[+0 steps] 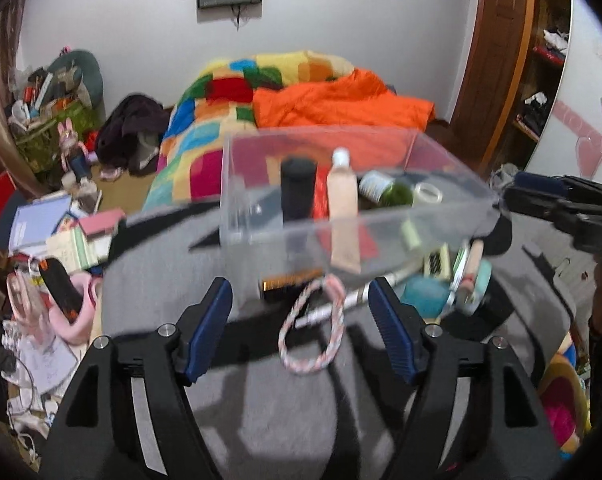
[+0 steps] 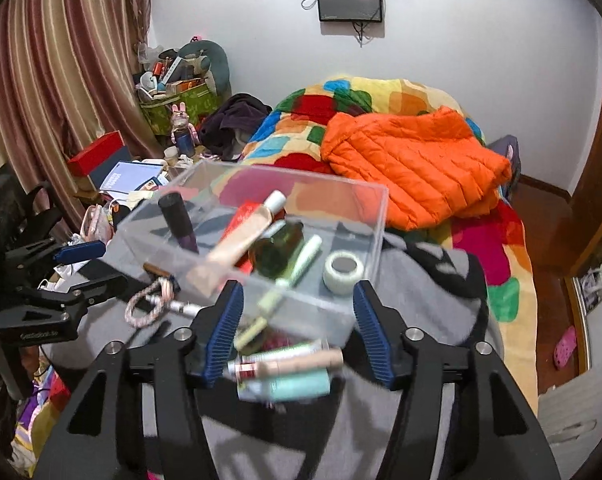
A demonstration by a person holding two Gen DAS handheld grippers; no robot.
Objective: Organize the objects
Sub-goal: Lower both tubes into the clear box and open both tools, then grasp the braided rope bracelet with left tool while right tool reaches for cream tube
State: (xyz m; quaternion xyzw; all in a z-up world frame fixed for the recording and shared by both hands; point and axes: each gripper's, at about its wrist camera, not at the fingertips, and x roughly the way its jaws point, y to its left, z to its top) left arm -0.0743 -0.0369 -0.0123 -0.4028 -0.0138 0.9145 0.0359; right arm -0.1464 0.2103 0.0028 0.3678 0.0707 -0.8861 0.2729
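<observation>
The left tool (image 1: 301,312) fills the bottom of its own view, its blue-padded jaws standing apart with nothing pressed between them. Between and just beyond them a pink-and-white braided cord loop (image 1: 313,328) lies on the grey cloth-covered surface (image 1: 261,420), with a thin silver stick (image 1: 333,310) crossing it.

The right tool (image 2: 299,328) is likewise apart, gripping nothing. Just below its jaws, at their base, a small heap of tubes rests on the surface: a pinkish tube (image 2: 293,364) and a pale teal one (image 2: 297,386) below it.

Just past both tools stands the clear plastic box (image 1: 441,204), open at the top and resting on the grey surface. Inside it a black cylinder (image 1: 298,192) stands upright near the left wall, a peach tube with a white cap (image 1: 343,200) leans beside it, something red shows between and behind these two, a dark green bottle (image 1: 389,192) lies on its side, and a roll of clear tape (image 1: 428,194) sits toward the right end. A pale green stick (image 2: 307,258) lies tilted across the box floor next to the bottle.

Outside the box on the right, a teal round thing (image 1: 427,296) and more small items crowd against its wall.

Beyond the surface is a bed with a patchwork blanket (image 2: 341,100) and an orange padded jacket (image 2: 413,160) on it. Books and clutter pile up on the left, before a striped curtain (image 2: 53,60).
</observation>
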